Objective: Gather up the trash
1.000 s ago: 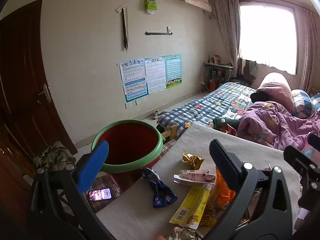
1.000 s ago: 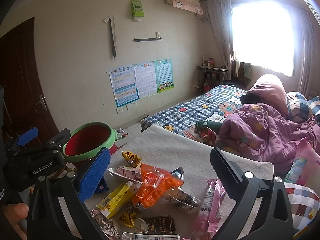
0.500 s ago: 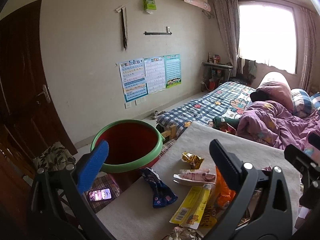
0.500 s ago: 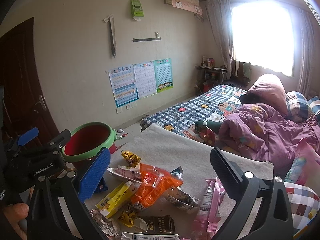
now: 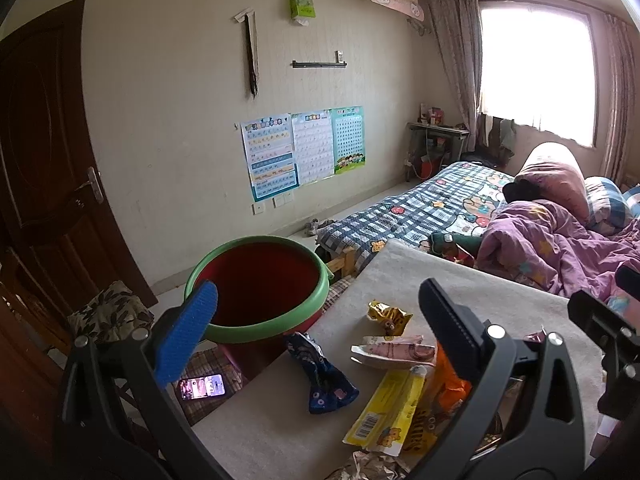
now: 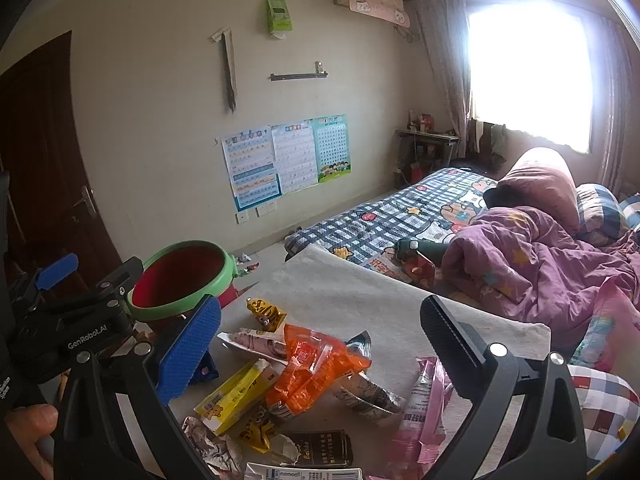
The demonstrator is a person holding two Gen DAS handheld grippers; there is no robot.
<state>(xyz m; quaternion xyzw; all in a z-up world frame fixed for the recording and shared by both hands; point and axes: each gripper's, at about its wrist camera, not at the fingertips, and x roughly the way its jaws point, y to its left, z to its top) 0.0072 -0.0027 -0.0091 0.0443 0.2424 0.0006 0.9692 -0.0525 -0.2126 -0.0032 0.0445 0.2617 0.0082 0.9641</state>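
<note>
A pale grey mat (image 6: pixel 360 296) serves as the landmark, spread over the foot of a bed. Nearest the viewer, the right gripper (image 6: pixel 320 344) hangs above the mat's near edge with its two fingers wide apart and nothing between them. The left gripper (image 5: pixel 316 320) is likewise spread open and empty, over the mat's left corner. Scattered on the near half of the mat lie snack wrappers: an orange wrapper (image 6: pixel 316 368) in the middle of the pile, a yellow wrapper (image 6: pixel 236 392) to its left, a pink wrapper (image 6: pixel 424 408) to its right, a dark blue wrapper (image 5: pixel 324 376) near the left edge, and a small gold wrapper (image 6: pixel 266 314) farther back. Just off the mat's left edge stands a red bin with a green rim (image 5: pixel 256 280), open and upright. Below it, a phone (image 5: pixel 202 386) lies with its screen lit. Beyond the mat's far edge stretch a checked blanket (image 6: pixel 384 216) and a purple quilt (image 6: pixel 532 256).
</note>
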